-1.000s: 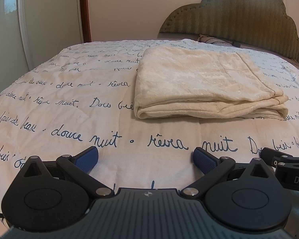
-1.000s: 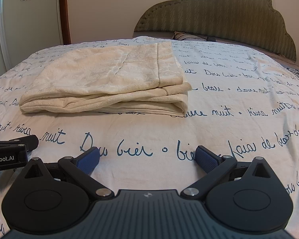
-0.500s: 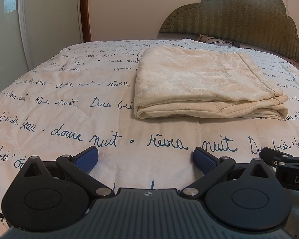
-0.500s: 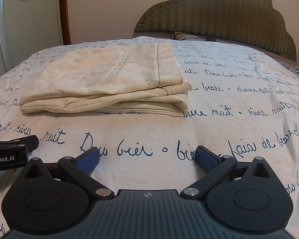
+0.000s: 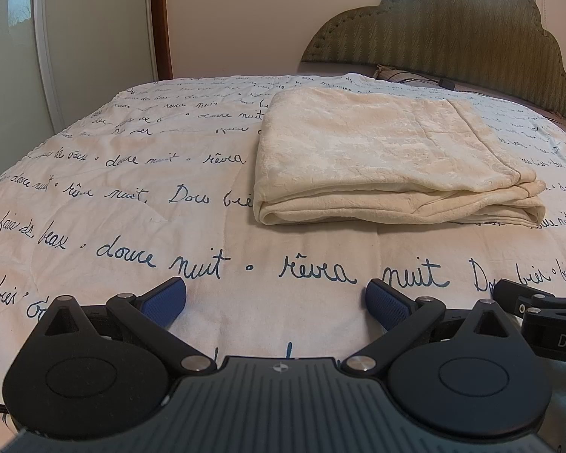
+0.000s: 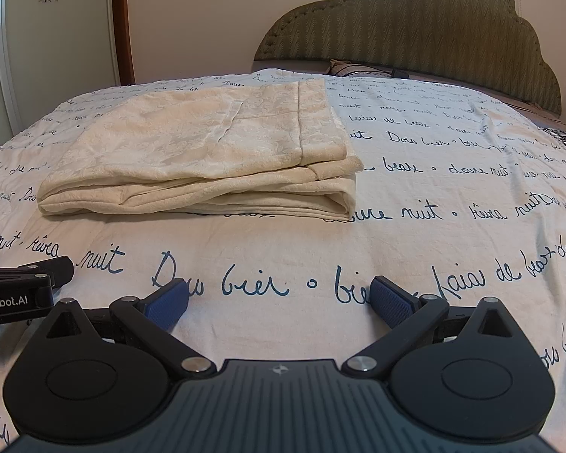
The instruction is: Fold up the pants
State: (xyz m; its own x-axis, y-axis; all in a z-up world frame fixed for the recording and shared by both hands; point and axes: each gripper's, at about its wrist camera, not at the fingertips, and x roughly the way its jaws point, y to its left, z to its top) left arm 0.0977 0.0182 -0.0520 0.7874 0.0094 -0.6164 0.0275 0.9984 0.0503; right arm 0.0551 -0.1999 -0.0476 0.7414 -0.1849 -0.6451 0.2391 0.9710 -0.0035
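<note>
Two grippers wide apart (both empty), folded cream pants [image 5: 388, 158] on bedspread [image 5: 132, 196]

The cream-coloured, softly textured fabric pants [image 5: 377, 151] lie folded into a flat, roughly rectangular stack of several layers on the bed's white coverlet printed with blue handwriting [image 5: 132, 196]. The folded edges face the cameras, rounded at the left corner and showing stacked layer ends at the right corner. A stitched hem band runs along the top layer's right side [image 6: 313, 120]. The top surface is slightly wrinkled, with a faint crease near its middle.
</note>
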